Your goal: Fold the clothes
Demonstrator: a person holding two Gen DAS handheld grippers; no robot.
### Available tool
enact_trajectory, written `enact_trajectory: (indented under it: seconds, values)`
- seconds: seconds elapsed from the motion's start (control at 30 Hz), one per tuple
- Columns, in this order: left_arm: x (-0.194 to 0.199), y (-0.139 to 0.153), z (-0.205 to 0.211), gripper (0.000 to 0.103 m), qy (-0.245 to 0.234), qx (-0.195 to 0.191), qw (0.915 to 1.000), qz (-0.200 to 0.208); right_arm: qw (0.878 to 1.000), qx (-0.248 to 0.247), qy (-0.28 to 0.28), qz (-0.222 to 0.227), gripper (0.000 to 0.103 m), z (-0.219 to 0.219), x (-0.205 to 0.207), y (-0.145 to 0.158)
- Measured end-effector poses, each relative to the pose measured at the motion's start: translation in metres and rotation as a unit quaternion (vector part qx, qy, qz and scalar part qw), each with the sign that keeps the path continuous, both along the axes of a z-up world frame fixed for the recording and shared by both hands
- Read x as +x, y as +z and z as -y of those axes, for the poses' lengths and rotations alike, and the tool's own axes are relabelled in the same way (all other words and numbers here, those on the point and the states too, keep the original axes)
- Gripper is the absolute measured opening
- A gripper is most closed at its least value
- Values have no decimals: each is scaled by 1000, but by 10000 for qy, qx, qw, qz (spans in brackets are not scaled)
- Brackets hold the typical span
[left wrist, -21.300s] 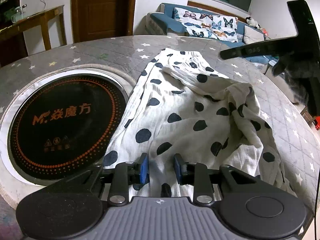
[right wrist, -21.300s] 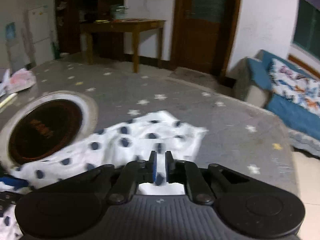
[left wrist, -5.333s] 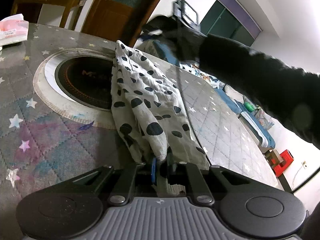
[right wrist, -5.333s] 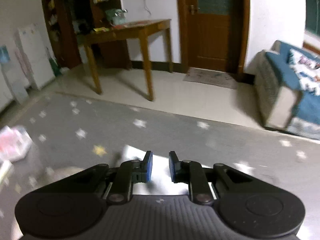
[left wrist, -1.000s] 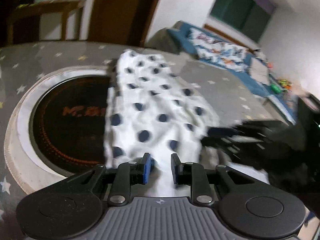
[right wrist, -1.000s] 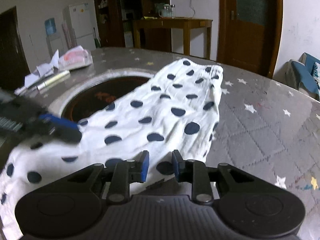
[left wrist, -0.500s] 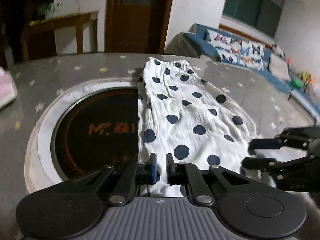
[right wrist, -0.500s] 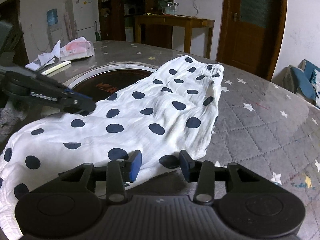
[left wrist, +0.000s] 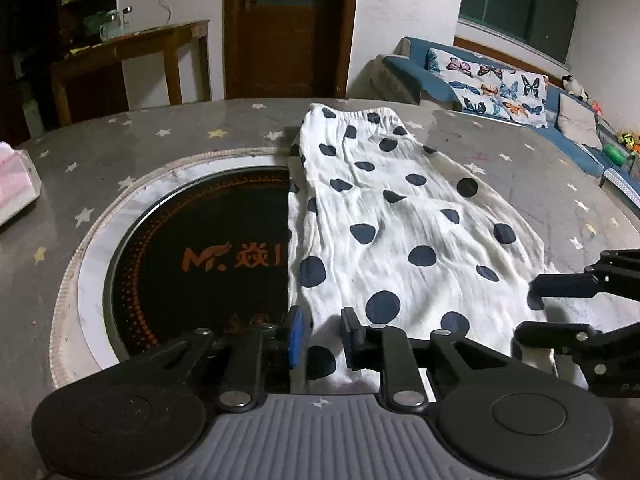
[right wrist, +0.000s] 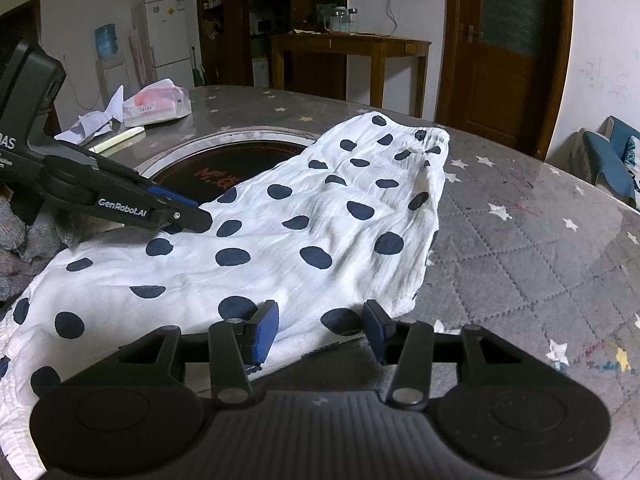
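Note:
A white garment with dark polka dots [left wrist: 392, 216] lies spread flat on the round grey table, its elastic waistband at the far end; it also shows in the right wrist view [right wrist: 304, 236]. My left gripper [left wrist: 322, 340] is open over the near left edge of the garment, holding nothing. My right gripper [right wrist: 320, 330] is wide open over the near right edge, holding nothing. The right gripper also appears in the left wrist view [left wrist: 560, 304]. The left gripper also appears in the right wrist view [right wrist: 176, 210], resting on the cloth.
A round black induction cooktop [left wrist: 192, 256] is set in the table, its right edge under the garment. A pink tissue pack [left wrist: 16, 184] and papers [right wrist: 152, 104] lie at the table's left. A blue sofa [left wrist: 500, 88] and wooden side table [right wrist: 348, 48] stand beyond.
Both grippers have opened wider: the left from nearly shut to open, the right further apart. The garment has settled flat on the table.

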State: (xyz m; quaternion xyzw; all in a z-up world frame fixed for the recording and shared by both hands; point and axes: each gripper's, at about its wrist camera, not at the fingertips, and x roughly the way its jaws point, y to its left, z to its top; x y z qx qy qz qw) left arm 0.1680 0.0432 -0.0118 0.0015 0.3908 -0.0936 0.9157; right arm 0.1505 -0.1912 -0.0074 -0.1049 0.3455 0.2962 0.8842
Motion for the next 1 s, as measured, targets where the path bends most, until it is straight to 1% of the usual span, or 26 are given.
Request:
enact_trajectory:
  seconds: [0.07,0.2,0.23,0.47,0.67,0.73,1.0]
  values:
    - [-2,3,-1,2,-11,-22,10000,95,10000,-8,1,1,49,0,0,0]
    - [-9,14,-3,2,47,101,9988,474,10000,-26,-4,-6,50,0,0,0]
    - [-10,16,-4,2,51,105,9987,494,10000,-32,-9,-13,51,0,0,1]
    - [-16,19,-12,0,40,45,9990,433,10000,-62,-32,-57,52,2,0,4]
    - [-21,23,-20,1,30,-6,9993,381,9999,117,124,-14,52,-4,-9,20]
    - [-29,22,-18,2,-104,-46,9993,351,9997,161,186,-3,53,-6,-13,24]
    - [-66,17,-10,2,-732,-220,9968,220,9981,40,621,-36,53,-20,-44,24]
